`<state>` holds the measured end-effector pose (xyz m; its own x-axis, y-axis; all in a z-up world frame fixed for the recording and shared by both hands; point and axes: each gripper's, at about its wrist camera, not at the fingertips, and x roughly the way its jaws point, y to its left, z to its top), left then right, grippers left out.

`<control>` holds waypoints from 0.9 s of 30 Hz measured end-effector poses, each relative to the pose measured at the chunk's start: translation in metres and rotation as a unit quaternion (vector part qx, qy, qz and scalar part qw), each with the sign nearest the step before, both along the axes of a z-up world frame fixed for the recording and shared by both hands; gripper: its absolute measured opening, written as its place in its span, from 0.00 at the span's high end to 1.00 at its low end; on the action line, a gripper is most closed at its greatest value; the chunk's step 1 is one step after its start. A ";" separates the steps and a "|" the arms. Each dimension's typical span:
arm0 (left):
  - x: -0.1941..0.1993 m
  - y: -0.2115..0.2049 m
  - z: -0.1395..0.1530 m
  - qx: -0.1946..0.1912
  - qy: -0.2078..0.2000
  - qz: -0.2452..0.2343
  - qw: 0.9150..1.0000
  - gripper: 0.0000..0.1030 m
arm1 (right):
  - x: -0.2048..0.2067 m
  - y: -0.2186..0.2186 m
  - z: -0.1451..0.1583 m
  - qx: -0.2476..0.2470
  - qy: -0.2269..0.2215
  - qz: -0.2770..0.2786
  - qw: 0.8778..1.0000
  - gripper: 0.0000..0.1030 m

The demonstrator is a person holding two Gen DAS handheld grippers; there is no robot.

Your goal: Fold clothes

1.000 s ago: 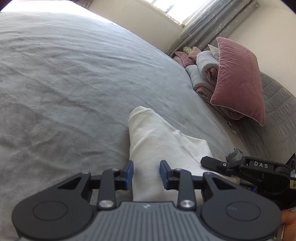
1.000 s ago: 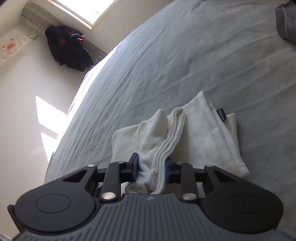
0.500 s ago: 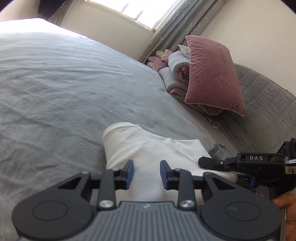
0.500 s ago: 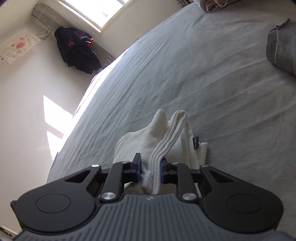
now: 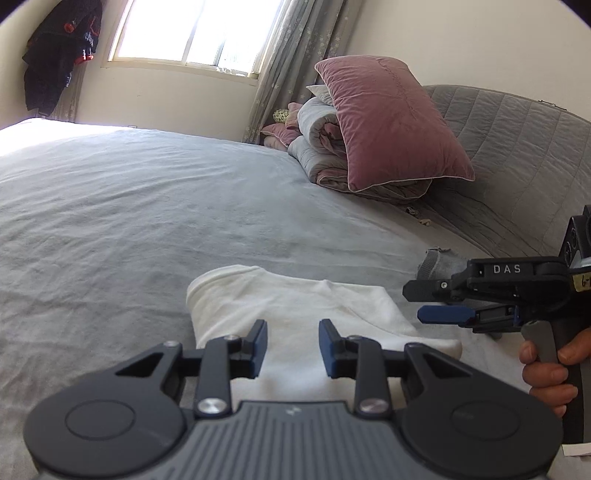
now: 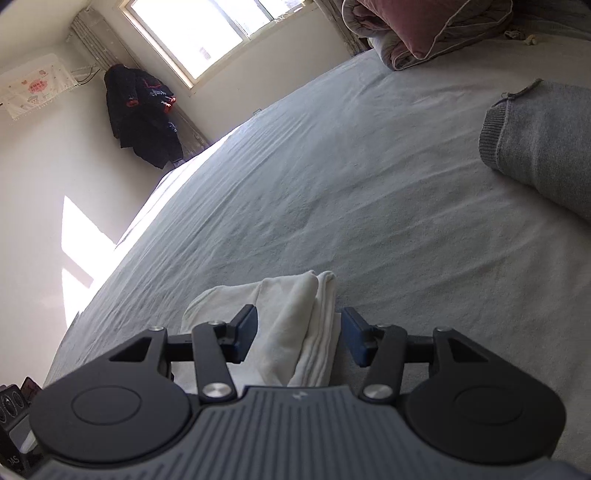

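White garment [image 6: 295, 332], folded, lies on the grey bedsheet [image 6: 369, 206] between the fingers of the right gripper [image 6: 299, 334]; the jaws are opening, the pads clear of the cloth on both sides, stacked edges nearest the right pad. In the left wrist view the left gripper [image 5: 292, 347] hovers over the near end of the same garment [image 5: 295, 306], its fingers part-way apart with nothing pinched between them, grasping nothing. Just to its right the right gripper [image 5: 443, 306] shows side-on, a hand [image 5: 550, 369] wrapped around its handle. Beyond that, a grey knit piece [image 5: 437, 263] sits on the sheet. Farther ahead, a pink pillow [image 5: 391, 122] leans on rolled bedding [image 5: 321, 147] against a quilted headboard [image 5: 517, 155]. Window [image 5: 195, 33] and dark coat [image 5: 59, 55] at the far wall.
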<state>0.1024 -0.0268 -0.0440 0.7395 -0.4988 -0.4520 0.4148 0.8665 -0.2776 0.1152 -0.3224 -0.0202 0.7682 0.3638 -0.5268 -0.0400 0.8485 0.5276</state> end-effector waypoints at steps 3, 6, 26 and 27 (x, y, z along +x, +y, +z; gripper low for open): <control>-0.006 -0.015 -0.007 0.019 -0.004 -0.027 0.999 0.71 | -0.001 0.015 0.006 -0.025 -0.028 0.018 0.999 0.47; -0.015 -0.024 -0.015 0.050 -0.027 -0.035 0.998 0.72 | -0.005 0.027 0.005 -0.047 -0.053 0.046 0.996 0.52; 0.016 0.004 -0.001 0.045 -0.032 -0.035 0.998 0.72 | -0.014 0.049 -0.009 -0.167 -0.062 0.085 0.980 0.60; 0.025 0.004 -0.003 0.044 -0.025 -0.030 0.998 0.72 | -0.015 0.050 -0.008 -0.166 -0.062 0.088 0.980 0.60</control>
<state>0.1274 -0.0227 -0.0470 0.7327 -0.5021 -0.4595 0.4776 0.8603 -0.1784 0.1002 -0.2727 -0.0282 0.7749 0.3209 -0.5445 -0.2478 0.9468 0.2054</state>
